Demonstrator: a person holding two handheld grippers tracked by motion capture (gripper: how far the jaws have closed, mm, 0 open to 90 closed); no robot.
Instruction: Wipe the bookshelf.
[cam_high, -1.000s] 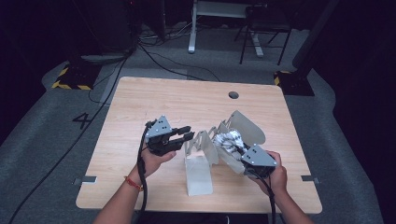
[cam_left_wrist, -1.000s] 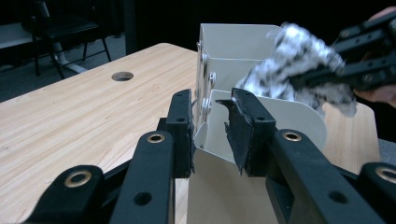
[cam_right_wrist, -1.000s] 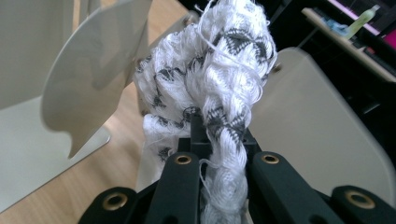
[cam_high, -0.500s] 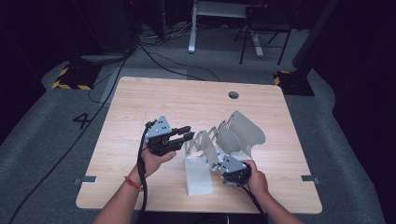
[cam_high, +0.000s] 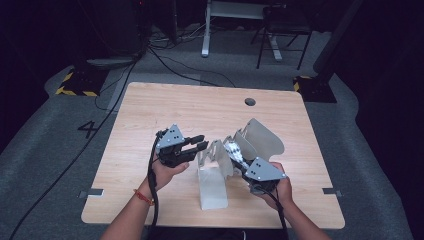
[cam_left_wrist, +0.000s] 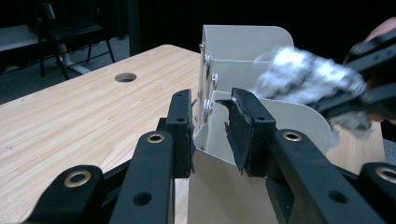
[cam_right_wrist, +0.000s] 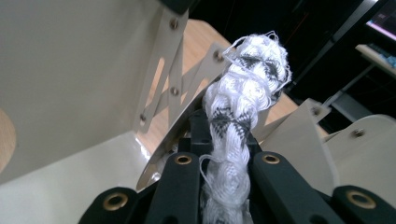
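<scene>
Right gripper (cam_high: 239, 159) shifted rightward; clamped cloth (cam_right_wrist: 243, 98) points along fingers.

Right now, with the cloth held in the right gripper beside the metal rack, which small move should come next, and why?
Probably ease the right gripper forward to lower the cloth between two plates of the metal rack. Its fingers are shut on the cloth, which sits just at the plates. The left gripper has one plate's edge between its fingers, seemingly steadying the rack.
</scene>
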